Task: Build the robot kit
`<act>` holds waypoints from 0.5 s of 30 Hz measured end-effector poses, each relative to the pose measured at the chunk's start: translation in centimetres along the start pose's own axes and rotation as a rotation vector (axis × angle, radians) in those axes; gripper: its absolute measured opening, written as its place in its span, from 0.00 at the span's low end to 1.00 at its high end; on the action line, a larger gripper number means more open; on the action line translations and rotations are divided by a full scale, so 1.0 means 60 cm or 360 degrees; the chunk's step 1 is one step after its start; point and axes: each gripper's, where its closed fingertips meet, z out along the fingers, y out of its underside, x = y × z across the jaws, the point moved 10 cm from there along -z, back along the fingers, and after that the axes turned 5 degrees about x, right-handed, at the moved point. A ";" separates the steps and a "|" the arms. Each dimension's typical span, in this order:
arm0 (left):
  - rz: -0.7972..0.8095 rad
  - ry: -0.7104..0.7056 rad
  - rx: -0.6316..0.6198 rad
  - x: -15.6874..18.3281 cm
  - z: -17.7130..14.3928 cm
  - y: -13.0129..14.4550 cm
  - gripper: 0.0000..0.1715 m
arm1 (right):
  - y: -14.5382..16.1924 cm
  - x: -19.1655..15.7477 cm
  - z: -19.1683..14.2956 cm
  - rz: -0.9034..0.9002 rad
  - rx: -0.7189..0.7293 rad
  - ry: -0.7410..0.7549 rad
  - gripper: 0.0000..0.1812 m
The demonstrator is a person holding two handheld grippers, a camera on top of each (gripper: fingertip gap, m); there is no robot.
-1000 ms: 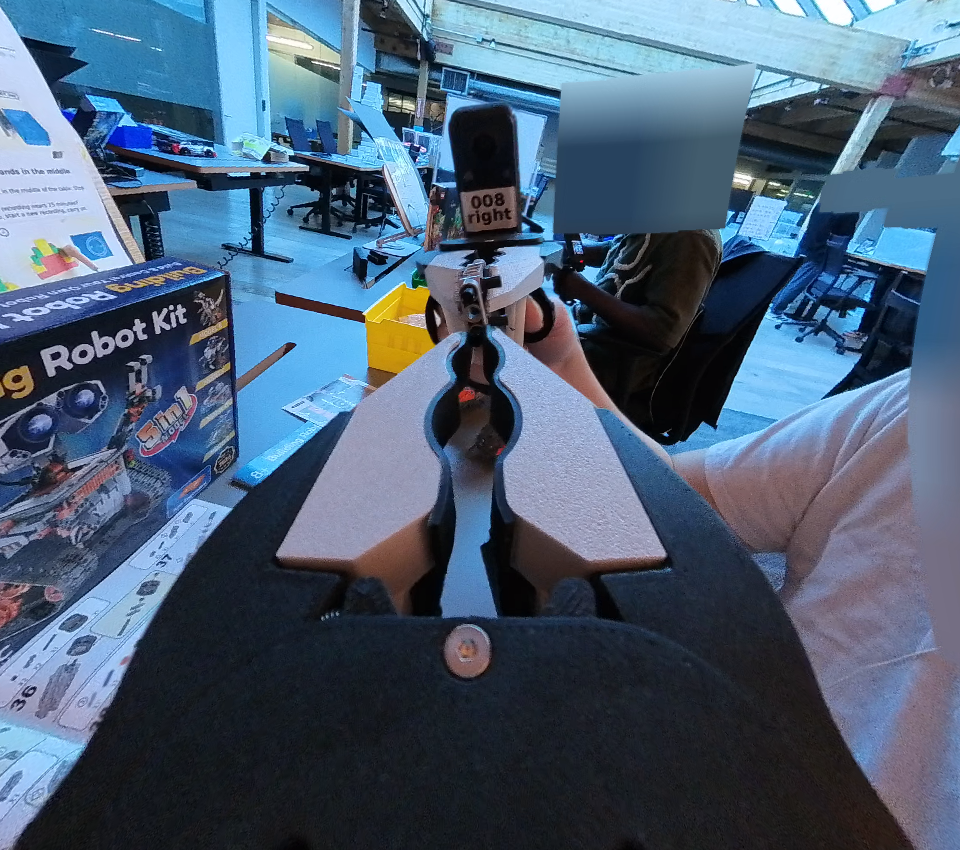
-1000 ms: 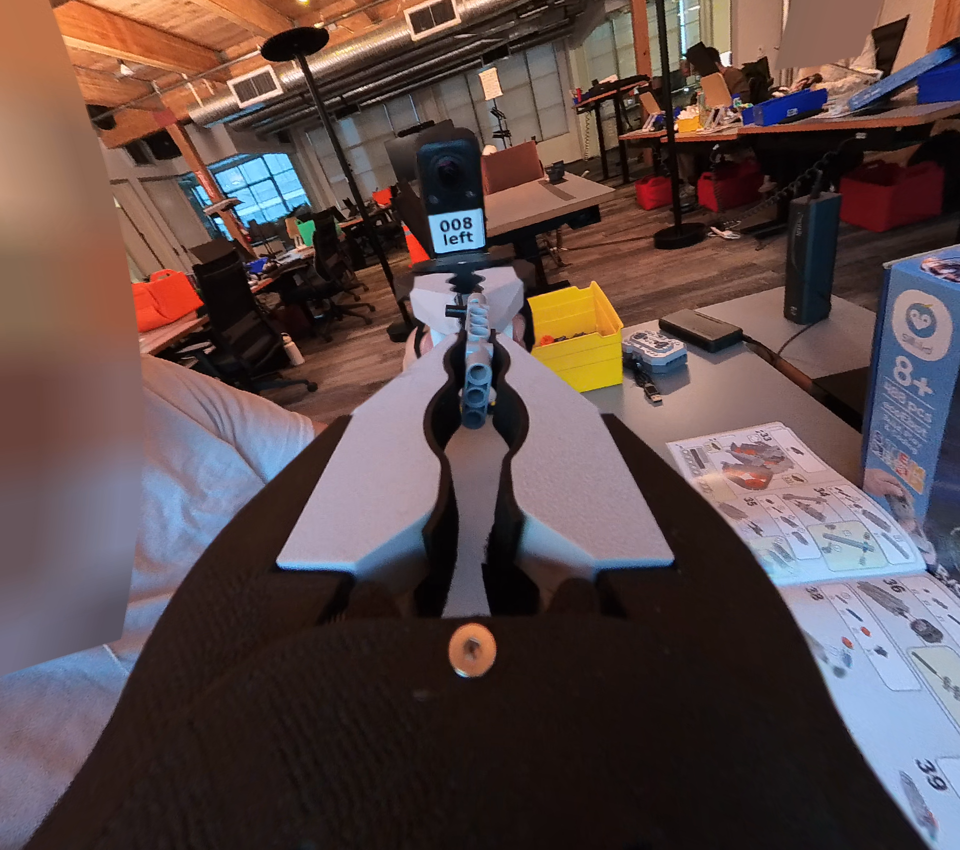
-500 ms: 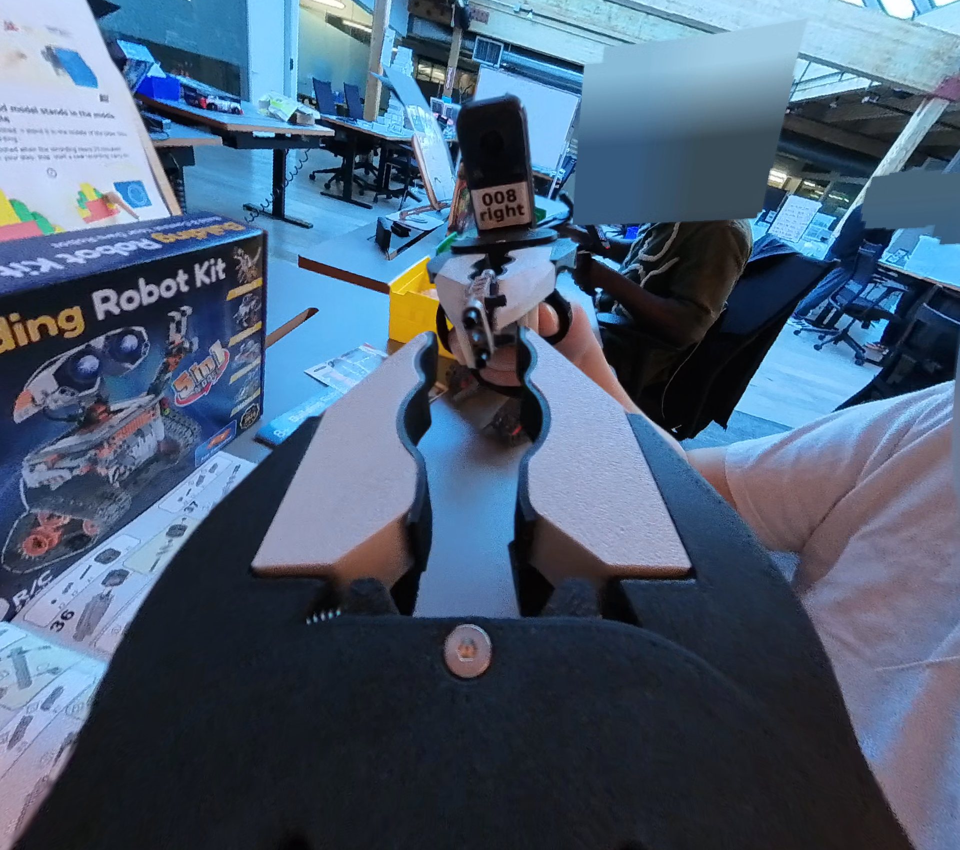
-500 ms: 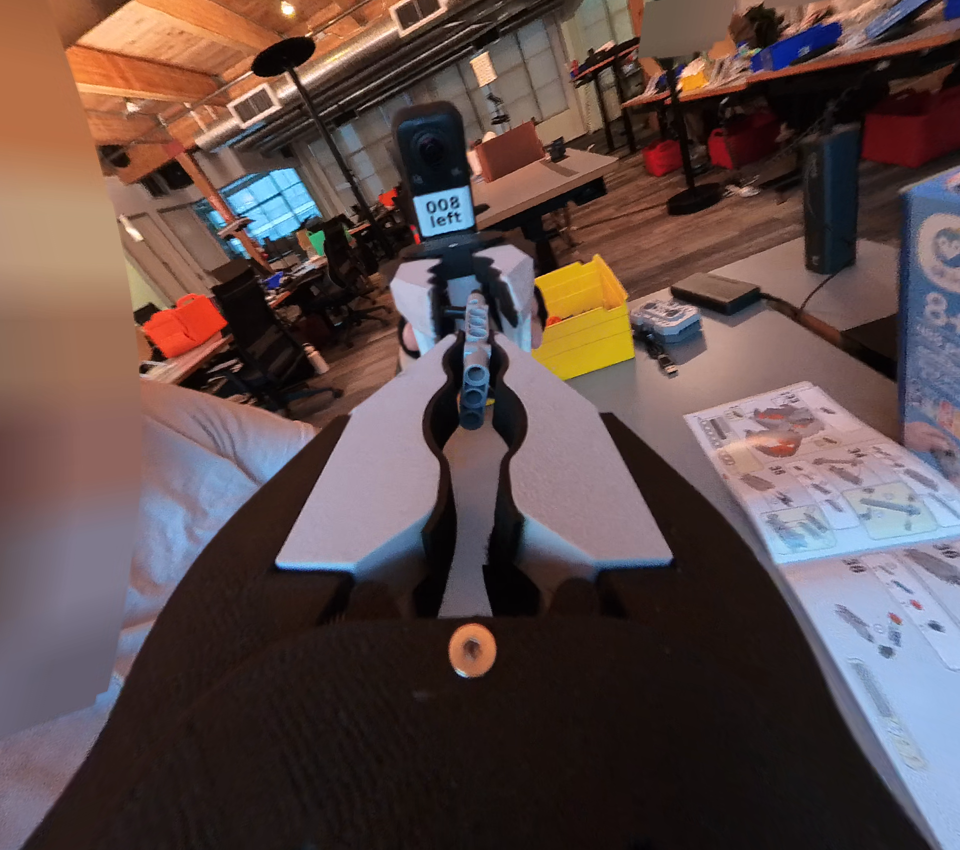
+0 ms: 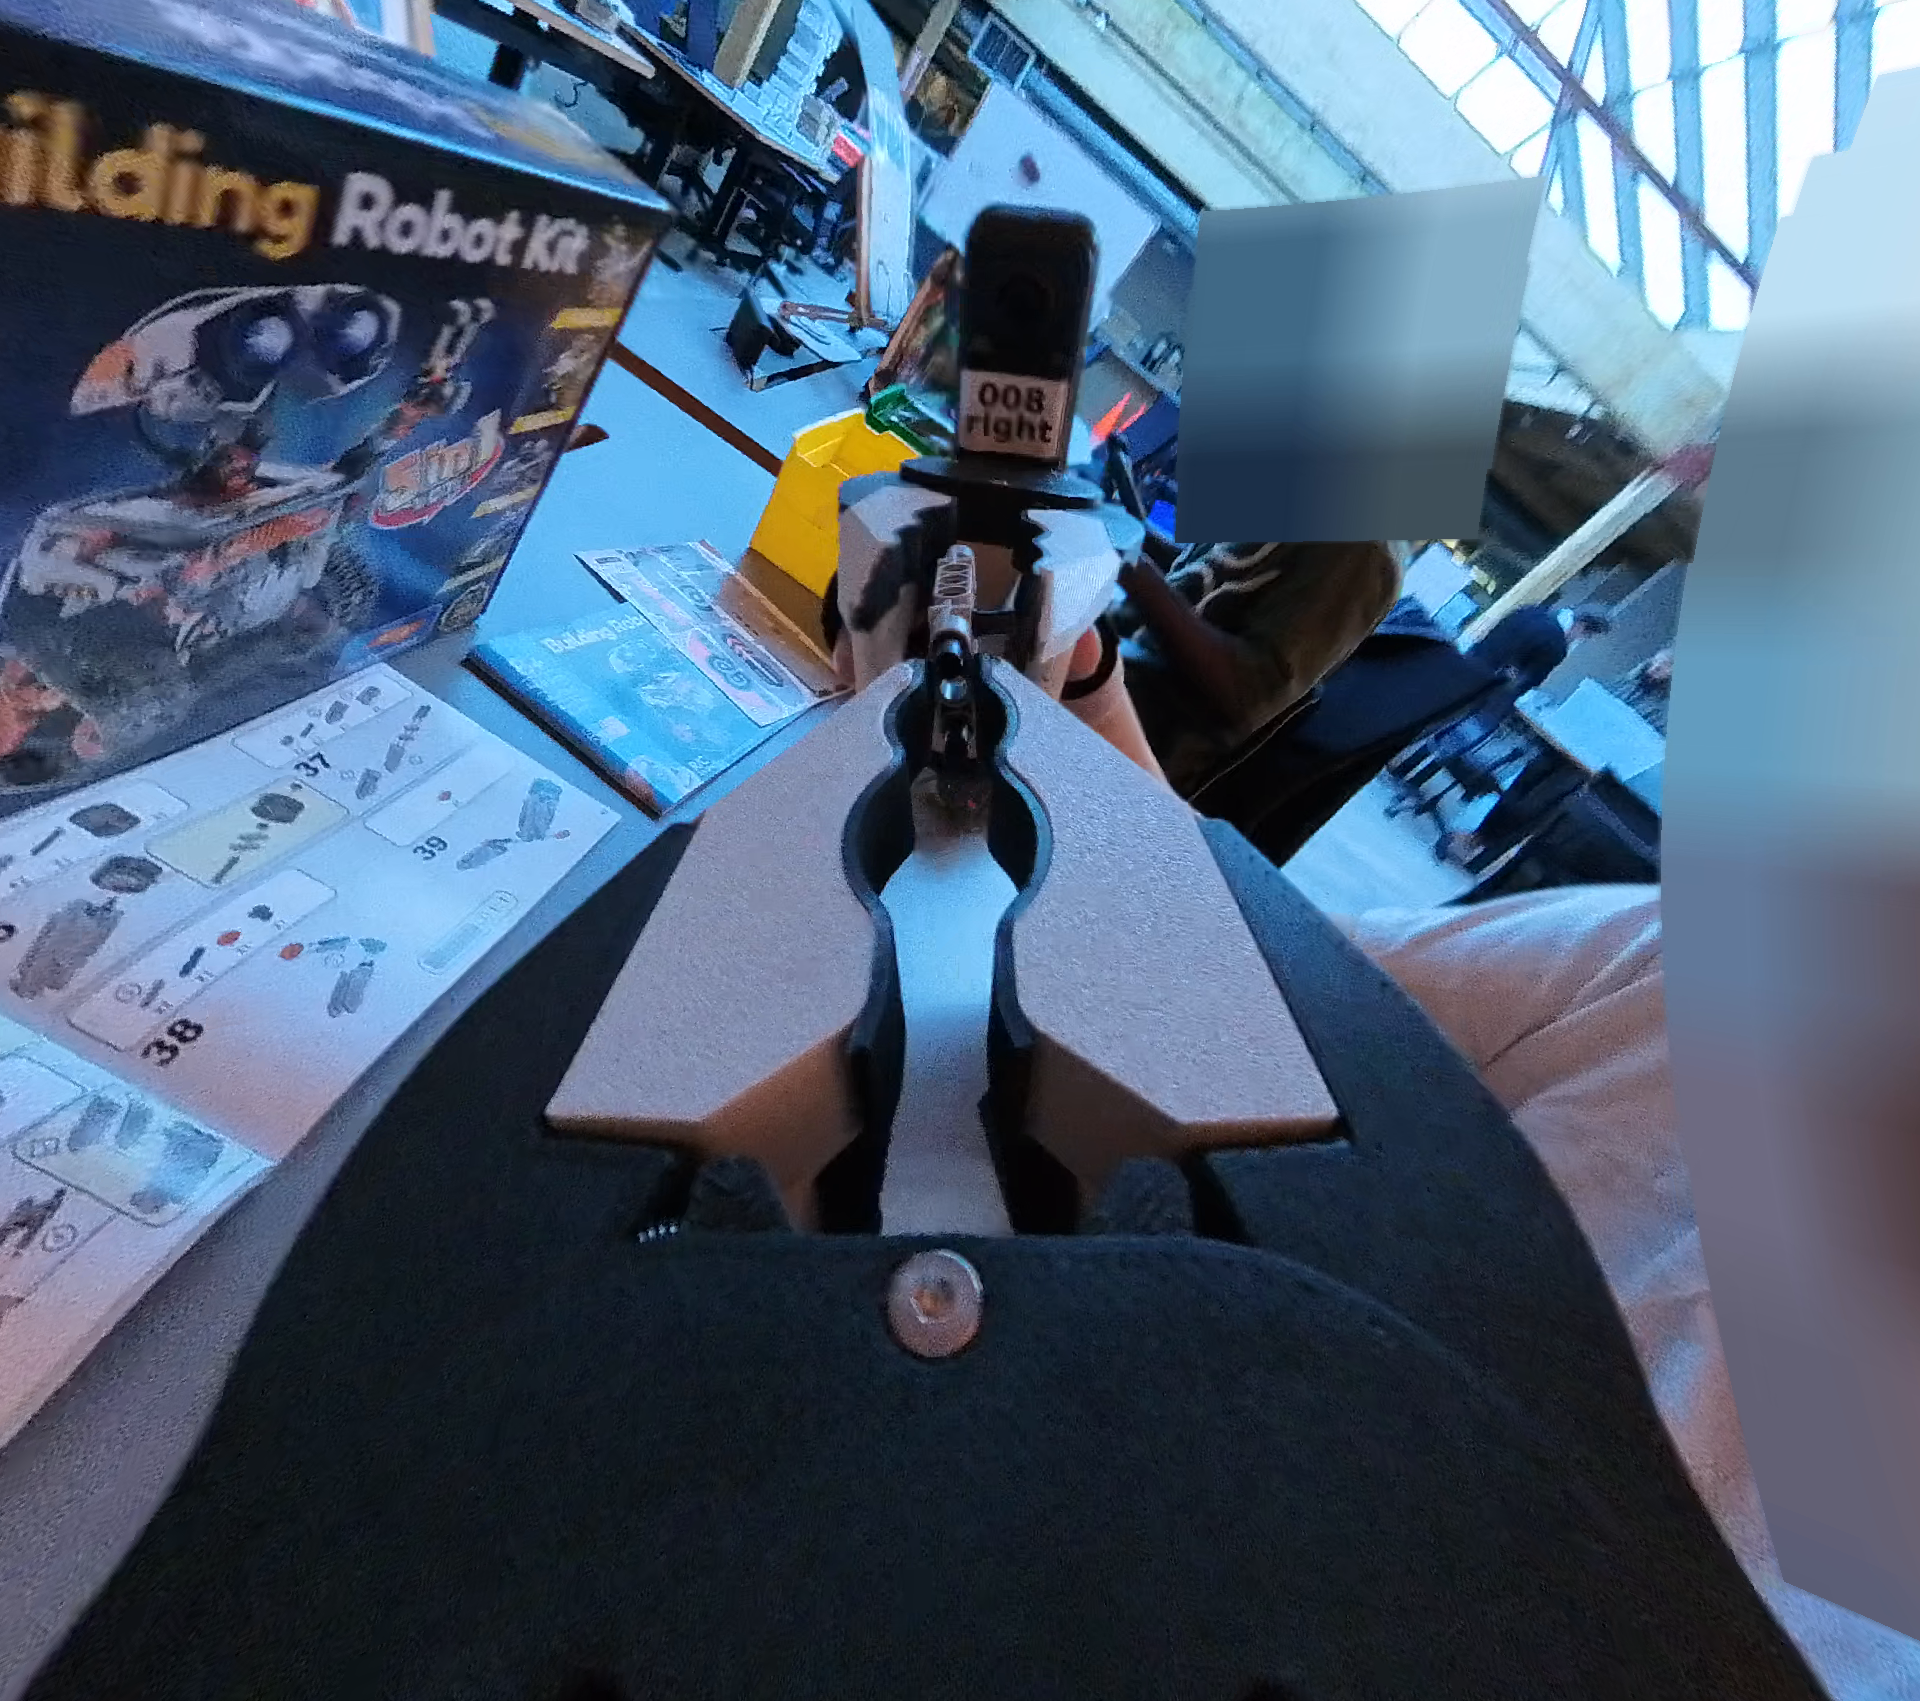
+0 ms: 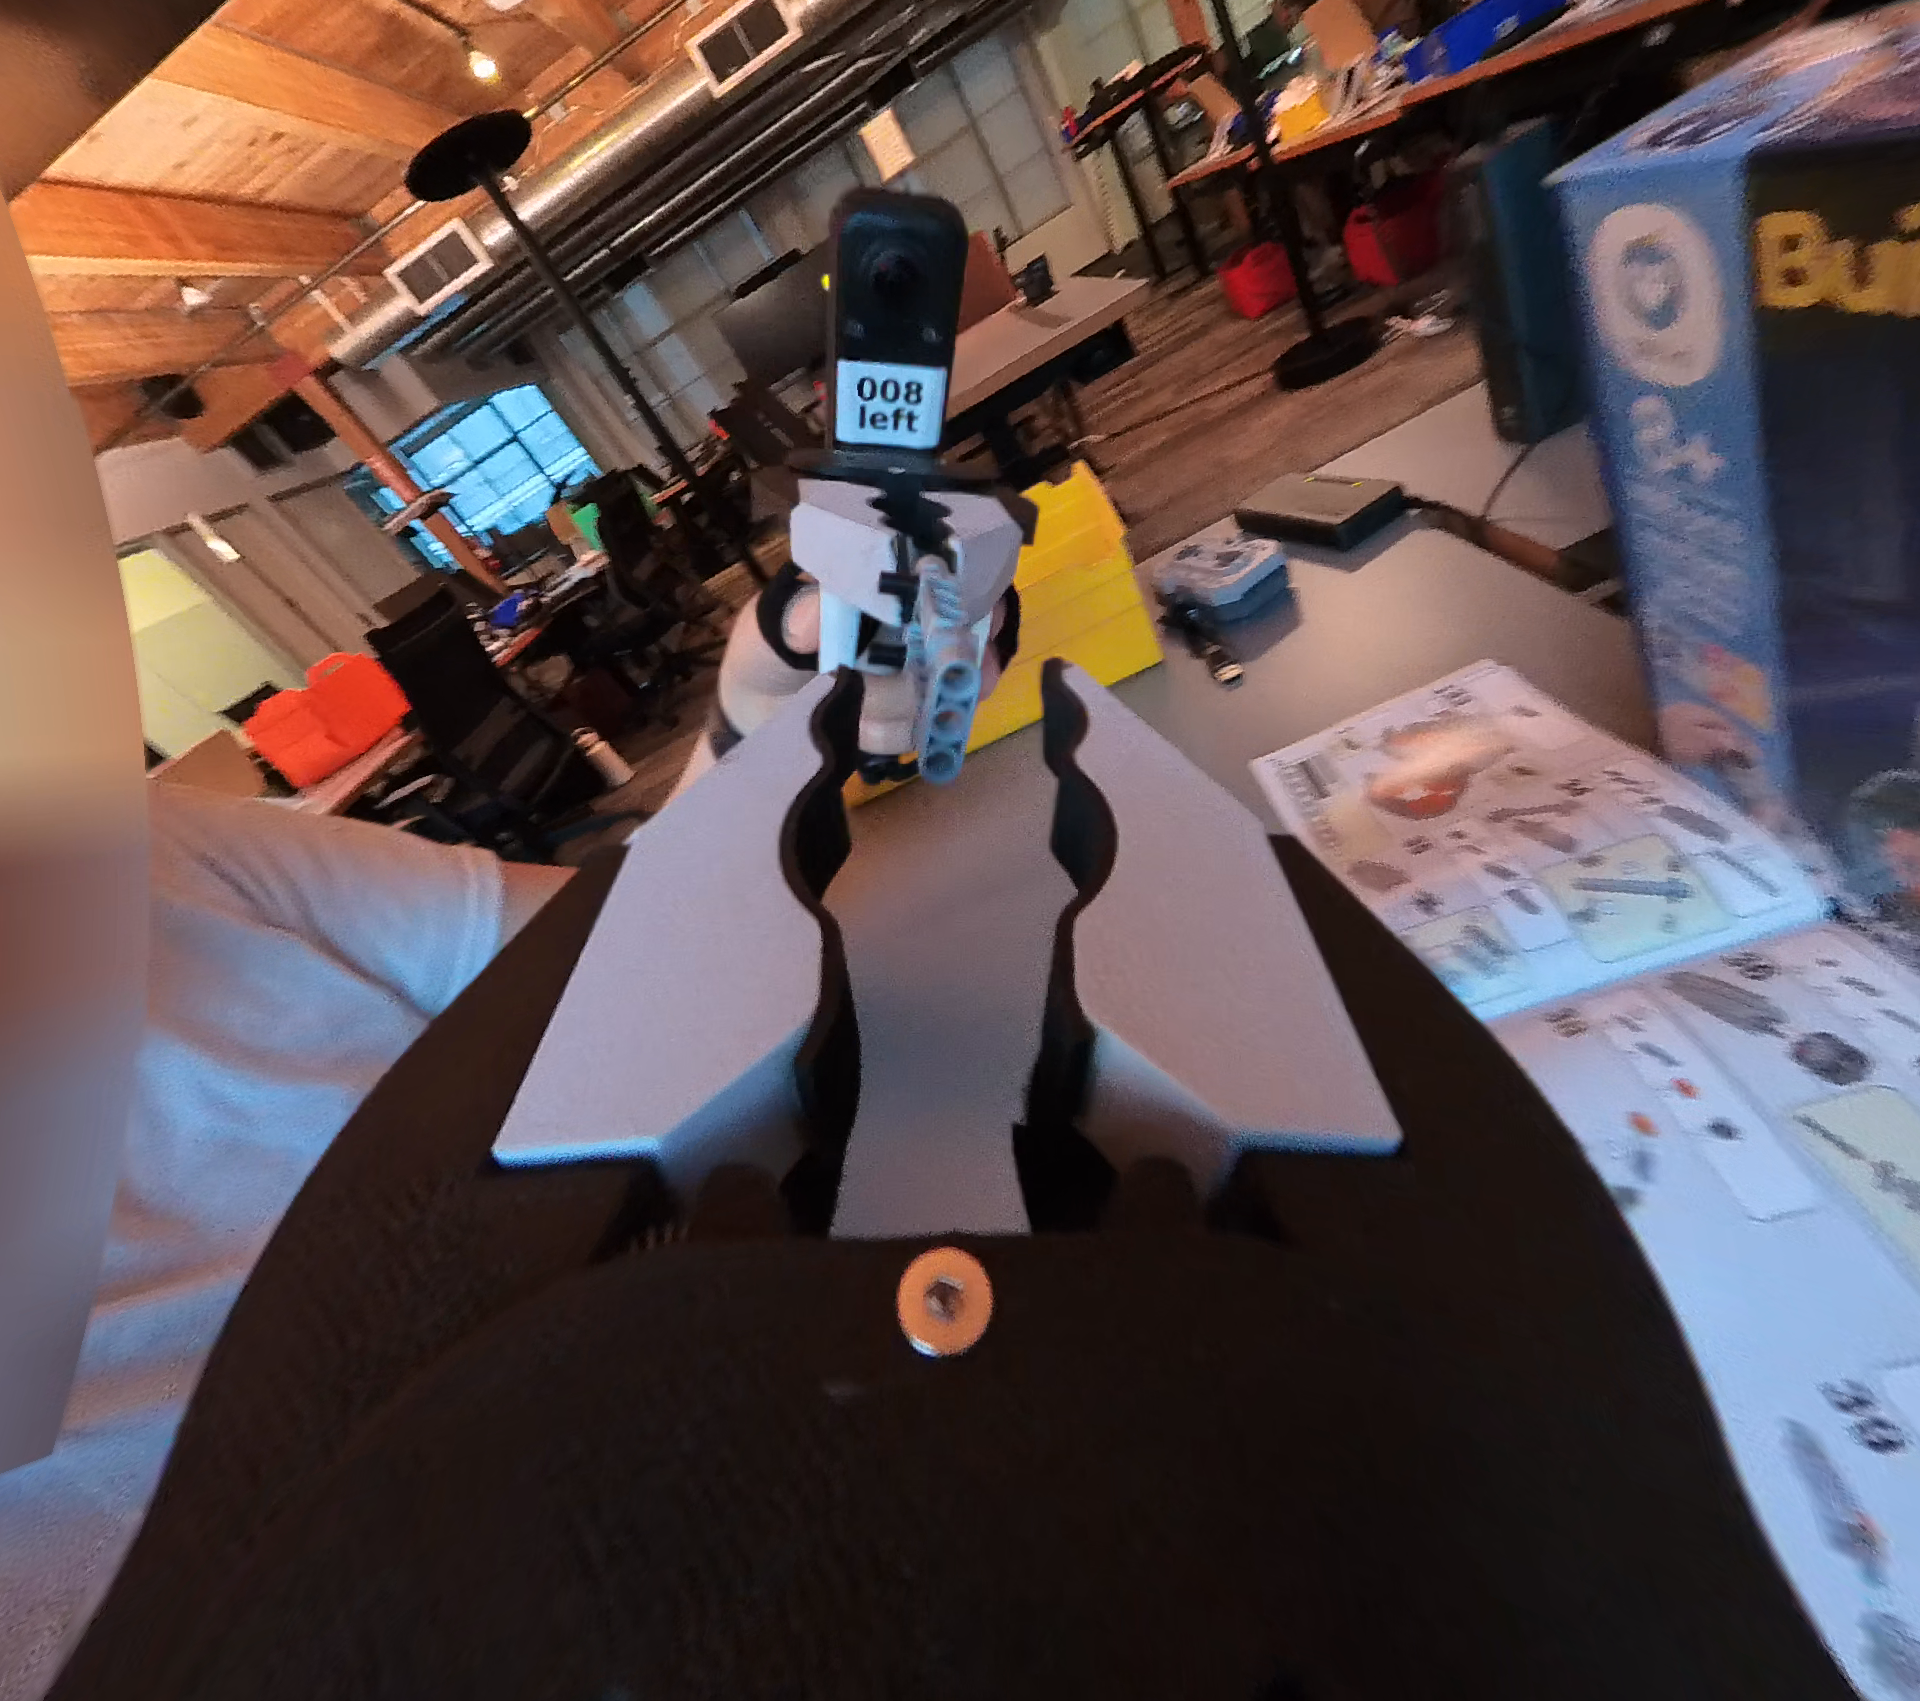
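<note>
My left gripper point(image 5: 951, 687) is shut on the end of a slim grey beam with holes point(image 5: 954, 602) and holds it up in the air above the table. The beam points at my right gripper, seen head-on just beyond it point(image 5: 977, 576). In the right wrist view my right gripper point(image 6: 945, 685) is open and empty, its fingers point(image 6: 717, 903) spread well apart. The beam point(image 6: 943, 695) hangs just in front of it from the left gripper point(image 6: 902, 581), which a hand holds. Both grippers face each other, tips close together.
A dark blue toy kit box point(image 5: 291, 404) stands on the grey table point(image 6: 1382, 612), with printed instruction sheets point(image 5: 260, 903) in front of it. A yellow bin point(image 6: 1081, 612), a small grey module point(image 6: 1221, 581) and a black device point(image 6: 1320, 498) lie farther off. A person point(image 5: 1247, 643) sits behind. Less than 4 cm separates the two grippers' tips.
The right gripper, shut on the grey beam before, has opened and let it go. The left gripper, open half a second ago, has shut on the beam. Both views have tilted.
</note>
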 end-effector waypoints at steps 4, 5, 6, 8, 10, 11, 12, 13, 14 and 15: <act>-0.0190 -0.0077 0.0087 -0.043 -0.022 0.003 0.03 | 0.005 0.019 -0.013 -0.0447 0.0060 0.0276 0.29; -0.0238 -0.0100 0.0101 -0.054 -0.026 0.005 0.03 | 0.010 0.020 -0.012 -0.0629 0.0065 0.0353 0.30; -0.0283 -0.0117 0.0095 -0.063 -0.029 0.008 0.03 | 0.017 0.021 -0.011 -0.0804 0.0052 0.0430 0.30; -0.0340 -0.0156 0.0000 -0.080 -0.031 0.014 0.03 | 0.037 0.027 -0.001 -0.1092 -0.0059 0.0585 0.27; -0.0328 -0.0274 -0.0093 -0.093 -0.032 0.019 0.03 | 0.059 0.028 0.016 -0.1356 -0.0218 0.0654 0.27; -0.0304 -0.0347 -0.0096 -0.098 -0.033 0.020 0.03 | 0.069 0.027 0.024 -0.1511 -0.0290 0.0717 0.28; -0.0300 -0.0396 -0.0097 -0.103 -0.035 0.022 0.03 | 0.078 0.026 0.031 -0.1677 -0.0349 0.0790 0.29; -0.0315 -0.0412 -0.0098 -0.106 -0.034 0.023 0.03 | 0.087 0.024 0.037 -0.1840 -0.0389 0.0845 0.30; -0.0342 -0.0407 -0.0087 -0.110 -0.033 0.025 0.03 | 0.096 0.022 0.044 -0.1989 -0.0410 0.0881 0.30; -0.0377 -0.0399 -0.0066 -0.113 -0.032 0.027 0.03 | 0.105 0.021 0.050 -0.2130 -0.0414 0.0938 0.29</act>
